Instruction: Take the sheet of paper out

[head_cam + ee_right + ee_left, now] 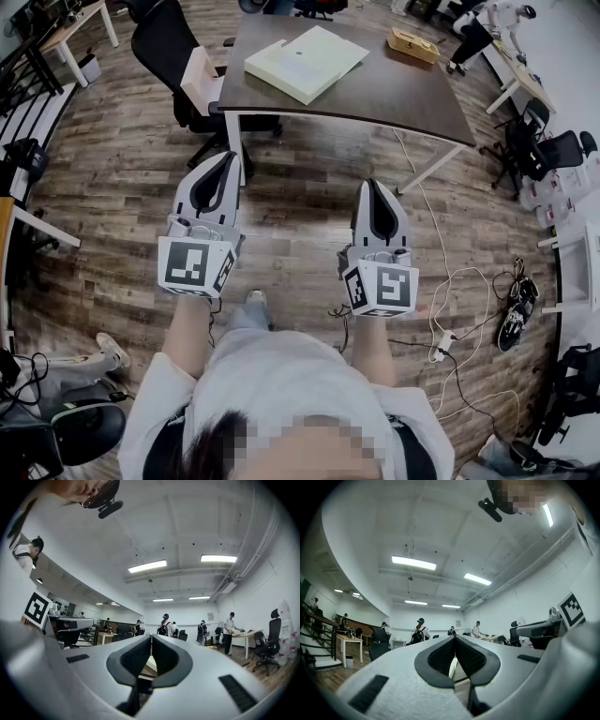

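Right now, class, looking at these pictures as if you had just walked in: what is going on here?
A person stands on the wood floor holding a left gripper and a right gripper out in front. Both have their jaws together with nothing between them. Ahead is a dark table carrying a pale flat box and a small wooden box. Neither gripper is at the table, so nothing is being handled yet. No loose sheet of paper can be made out.

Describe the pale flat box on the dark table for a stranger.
Find the dark brown rectangular table ahead. On its left half lies a pale yellow, flat, square box, turned cornerwise. Its neighbour, a tan wooden box at the right edge, is far smaller.
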A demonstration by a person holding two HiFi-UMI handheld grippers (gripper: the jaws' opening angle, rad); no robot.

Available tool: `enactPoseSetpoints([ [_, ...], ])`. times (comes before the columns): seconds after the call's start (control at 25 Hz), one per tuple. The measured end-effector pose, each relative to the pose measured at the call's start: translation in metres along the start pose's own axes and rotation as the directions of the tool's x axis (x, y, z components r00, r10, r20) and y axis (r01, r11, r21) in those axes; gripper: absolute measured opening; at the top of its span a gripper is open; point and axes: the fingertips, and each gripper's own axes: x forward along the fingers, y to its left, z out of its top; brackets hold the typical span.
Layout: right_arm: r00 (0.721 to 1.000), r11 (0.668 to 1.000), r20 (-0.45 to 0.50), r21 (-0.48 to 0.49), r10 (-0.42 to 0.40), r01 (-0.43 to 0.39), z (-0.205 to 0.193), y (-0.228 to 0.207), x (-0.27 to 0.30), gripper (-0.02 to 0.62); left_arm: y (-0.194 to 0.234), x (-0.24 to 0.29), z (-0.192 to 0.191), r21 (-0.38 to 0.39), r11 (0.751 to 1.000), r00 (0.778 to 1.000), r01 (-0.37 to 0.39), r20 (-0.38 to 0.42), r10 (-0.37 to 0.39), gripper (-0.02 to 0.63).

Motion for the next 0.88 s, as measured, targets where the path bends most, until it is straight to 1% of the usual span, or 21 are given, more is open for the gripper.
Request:
enactPoseSetpoints([
  [0.2,1.0,1.0,0.0,-0.002,-0.005,0.005,-0.001,-0.002,0.0,0.017,-0.002,0.0,-0.001,0.004,1.0,1.0,0.003,-0.002,-0.003,0.009],
  [0.44,1.0,1.0,0.001,-0.001,-0.008,0.008,-0.002,0.0,0.011,0.015,0.004,0.008,-0.002,0.005,1.0,1.0,0.014,0.003,-0.014,0.009],
  [0.64,1.0,1.0,0.004,-0.005,-0.016,0.016,-0.007,0.004,0.028,0.016,0.018,0.018,-0.007,0.005,1.0,1.0,0.017,0.002,-0.017,0.009],
  [0.88,0.999,1.0,0.027,0.018,-0.025,0.025,-0.014,0.009,0.057,0.017,0.041,0.034,-0.015,0.01,0.999,0.999,0.034,0.008,-0.034,0.009],
])
